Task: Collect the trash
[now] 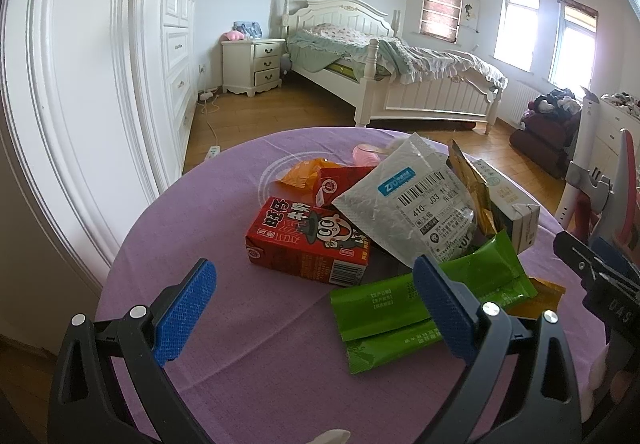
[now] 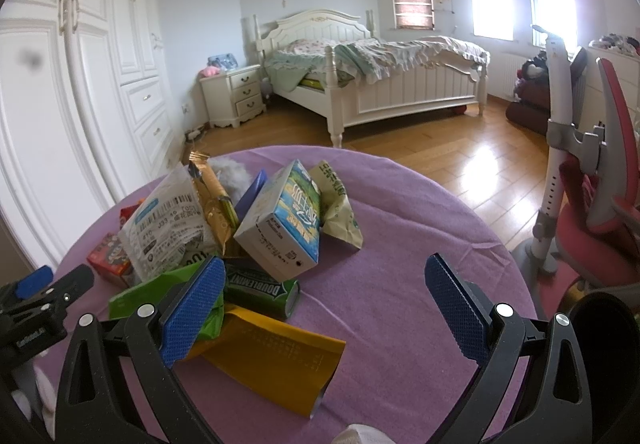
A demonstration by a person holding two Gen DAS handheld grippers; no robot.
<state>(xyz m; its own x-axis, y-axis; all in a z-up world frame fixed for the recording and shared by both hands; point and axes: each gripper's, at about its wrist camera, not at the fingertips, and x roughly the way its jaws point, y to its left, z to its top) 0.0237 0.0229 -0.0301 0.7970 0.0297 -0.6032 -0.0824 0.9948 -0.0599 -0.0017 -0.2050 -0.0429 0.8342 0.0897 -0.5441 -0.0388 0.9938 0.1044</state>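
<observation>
A pile of trash lies on a round table with a purple cloth (image 1: 224,328). It holds a red drink carton (image 1: 304,240), a grey shipping bag (image 1: 412,203), a green wrapper (image 1: 400,304), an orange wrapper (image 1: 300,173) and a white-blue carton (image 2: 286,222). A yellow packet (image 2: 276,360) and a green gum pack (image 2: 260,292) lie in front. My left gripper (image 1: 316,304) is open and empty, just before the red carton and green wrapper. My right gripper (image 2: 328,304) is open and empty, over the yellow packet and gum pack.
A black bin rim (image 2: 604,328) shows at the right edge of the table. A pink chair (image 2: 600,195) stands to the right. A white wardrobe (image 1: 100,83) is on the left, a bed (image 1: 392,75) behind on a wood floor.
</observation>
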